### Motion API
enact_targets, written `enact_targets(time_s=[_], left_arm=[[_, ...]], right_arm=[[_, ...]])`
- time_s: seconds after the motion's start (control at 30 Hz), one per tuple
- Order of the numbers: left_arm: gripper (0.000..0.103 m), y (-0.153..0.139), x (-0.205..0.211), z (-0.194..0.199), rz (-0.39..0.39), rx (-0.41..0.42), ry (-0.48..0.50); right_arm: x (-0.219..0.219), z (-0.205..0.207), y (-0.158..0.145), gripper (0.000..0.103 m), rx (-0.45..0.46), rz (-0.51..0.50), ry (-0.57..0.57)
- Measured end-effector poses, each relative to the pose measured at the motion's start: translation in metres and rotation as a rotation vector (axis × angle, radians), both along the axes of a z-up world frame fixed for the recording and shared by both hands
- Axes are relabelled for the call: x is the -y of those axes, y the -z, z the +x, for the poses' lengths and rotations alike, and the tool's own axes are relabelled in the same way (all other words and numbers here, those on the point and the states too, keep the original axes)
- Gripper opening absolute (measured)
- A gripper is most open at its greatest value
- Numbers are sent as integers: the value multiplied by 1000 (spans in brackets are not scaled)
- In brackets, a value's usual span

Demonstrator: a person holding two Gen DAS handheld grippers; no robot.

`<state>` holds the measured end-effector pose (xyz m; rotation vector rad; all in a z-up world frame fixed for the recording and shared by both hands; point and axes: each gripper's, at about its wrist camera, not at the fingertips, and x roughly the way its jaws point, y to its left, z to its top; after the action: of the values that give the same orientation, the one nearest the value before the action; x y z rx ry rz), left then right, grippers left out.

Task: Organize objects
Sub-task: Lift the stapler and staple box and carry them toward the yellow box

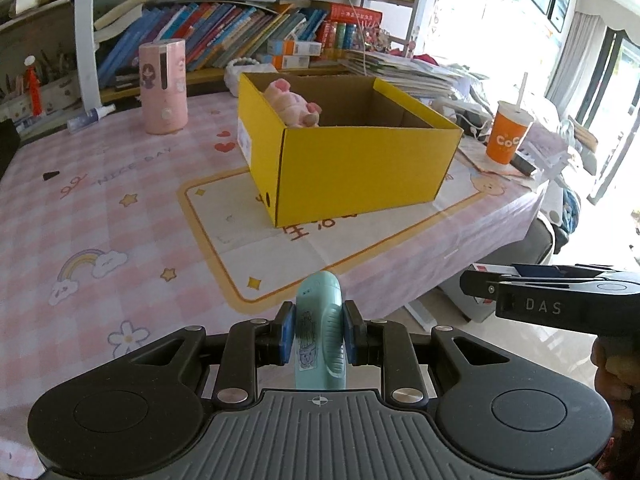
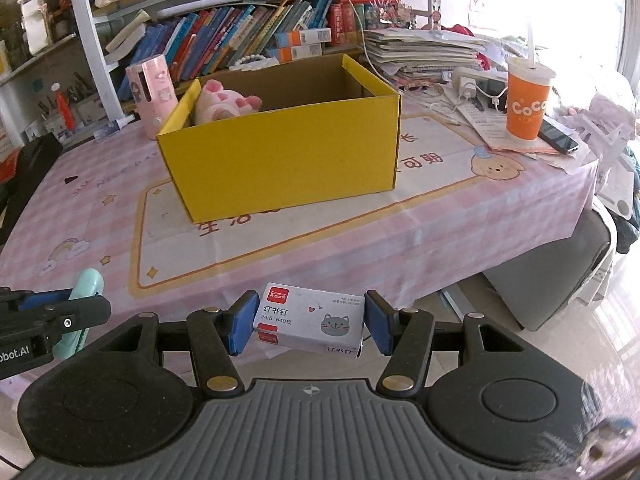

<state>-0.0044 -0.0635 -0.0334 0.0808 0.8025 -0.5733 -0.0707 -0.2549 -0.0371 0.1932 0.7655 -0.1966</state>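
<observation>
Left gripper (image 1: 319, 338): jaws clenched on a mint-green stapler (image 1: 320, 332), held upright between the blue pads, nose pointing up and away. It hangs over the near edge of the desk (image 1: 120, 216).

Right gripper (image 2: 310, 322): jaws grasping a small white staple box (image 2: 310, 320) with a red label and a grey cat face; pads press its two short ends, box slightly tilted. It sits just beside the left gripper, past the desk's near edge, above pale floor. A hand (image 1: 612, 372) shows at the right gripper's handle in the left wrist view.

Desk covered by a pink checked cloth with stars, rainbow, hearts and a yellow-bordered white panel.

Mid-desk, on that panel: open yellow cardboard box (image 2: 288, 160), well apart from both grippers. Inside, against its far-left corner, a pink plush pig (image 2: 224, 104); the remaining visible interior is bare brown card.

Left of the box, farther back: pink cylindrical container (image 1: 163, 86), upright. Right of the box: orange cup (image 2: 527, 104) with a straw, standing on papers, a dark phone (image 2: 558, 140) just beside it.

Farthest: shelf of leaning books (image 2: 248, 36) and a paper stack (image 2: 424, 50).
</observation>
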Motion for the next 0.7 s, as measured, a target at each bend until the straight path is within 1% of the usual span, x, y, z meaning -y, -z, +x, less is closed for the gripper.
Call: enact_targets(time_s=[0.17,0.33,0.47,0.7], left_arm=[[23,-2,11,10,7,6,-15],[23,-9,24,19,12,44,-25],[23,-20,34,30,6,88,-44],[23,-46,55,62,-41,172,-101]], right_arm=[[11,14,0,55,-5,5,-20],[22,30,-5,55,10,2,-38],[32,46,-16,55,53,-21,-59],[49,84,-42,55,165,-90,-131]])
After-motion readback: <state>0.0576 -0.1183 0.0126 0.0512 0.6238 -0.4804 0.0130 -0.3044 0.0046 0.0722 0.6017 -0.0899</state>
